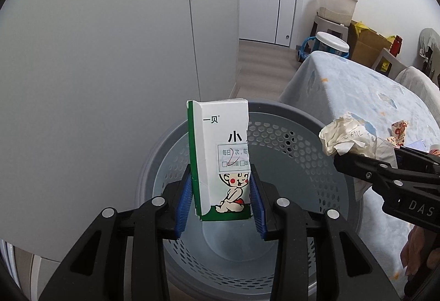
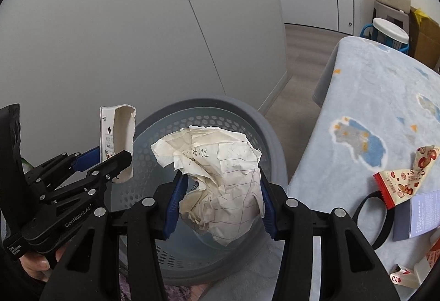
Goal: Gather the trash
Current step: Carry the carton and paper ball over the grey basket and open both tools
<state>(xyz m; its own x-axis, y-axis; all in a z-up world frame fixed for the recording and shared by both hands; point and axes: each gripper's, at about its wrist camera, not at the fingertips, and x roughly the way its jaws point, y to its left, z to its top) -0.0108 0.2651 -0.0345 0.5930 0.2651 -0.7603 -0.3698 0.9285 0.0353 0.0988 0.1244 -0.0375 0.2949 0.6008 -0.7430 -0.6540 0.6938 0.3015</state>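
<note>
Two handheld grippers hover over a round grey perforated bin (image 1: 288,141) beside a cloth-covered table (image 2: 379,97). The left gripper (image 1: 221,191) clamps an upright torn white-and-green carton (image 1: 217,152) between its blue pads, above the bin's opening. The right gripper (image 2: 220,199) holds crumpled lined paper (image 2: 217,169), also over the bin. To drop cleanly, each piece should sit well inside the rim before the jaws part. A red snack wrapper (image 2: 401,177) is still on the table.

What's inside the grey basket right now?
The basket looks empty where its floor shows. The carton and crumpled paper, held above, cover part of the floor.
</note>
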